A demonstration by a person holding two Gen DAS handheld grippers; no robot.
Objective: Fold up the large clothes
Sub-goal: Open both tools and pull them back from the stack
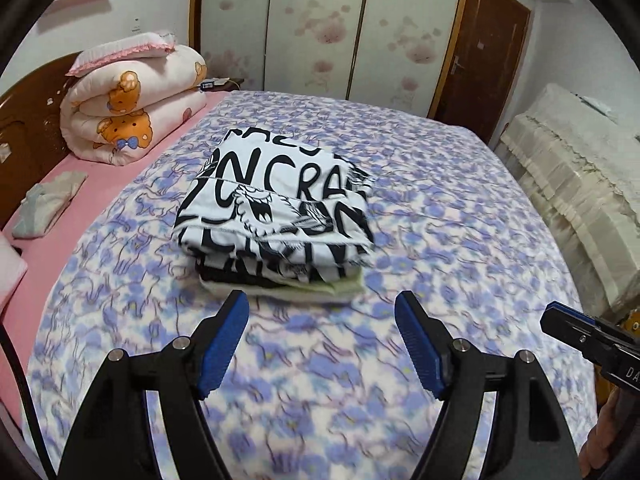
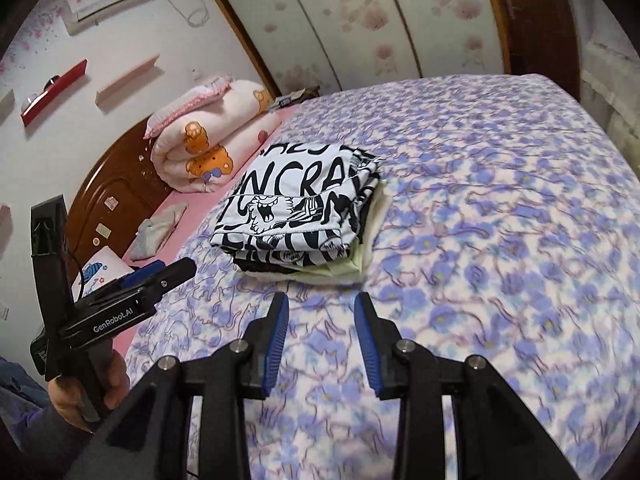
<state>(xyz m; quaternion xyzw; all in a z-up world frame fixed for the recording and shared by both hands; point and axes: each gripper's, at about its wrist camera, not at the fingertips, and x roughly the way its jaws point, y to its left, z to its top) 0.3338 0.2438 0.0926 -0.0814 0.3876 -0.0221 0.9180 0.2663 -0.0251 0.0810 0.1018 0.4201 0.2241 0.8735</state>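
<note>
Bedroom light falls on a bed whose blue-flowered blanket [image 1: 460, 200] fills most of both views, with a pink sheet [image 1: 76, 184] showing along its far-left side and a rolled bear-print quilt [image 1: 132, 112] against the wooden headboard [image 1: 24, 120]. Floral wardrobe doors [image 1: 320, 20] close off the back of the room.

I see the folded black-and-white printed garment [image 1: 276, 204] lying near the middle of the blanket, squared into a compact block and sitting on top of a pale folded piece [image 1: 320, 290] that peeks out underneath. From the right wrist view the same stack [image 2: 296, 216] looks tidy, edges roughly lined up.

My left gripper [image 1: 320, 320] hovers just short of the stack with its blue pads spread wide, gripping nothing. My right gripper [image 2: 320, 320] is also clear of the cloth, pads parted more narrowly, empty too. Neither touches the fabric.

I judge this fold to be essentially complete — the piece is already stacked and both tools are free. A small grey cloth [image 1: 48, 200] lies crumpled on the pink sheet, well apart from the stack; whether it belongs to the job I cannot say. The next move, as I read it, calls for either a light press to flatten the top layer or a reach for another garment — keeping the pads wide so they do not snag the finished edges.
</note>
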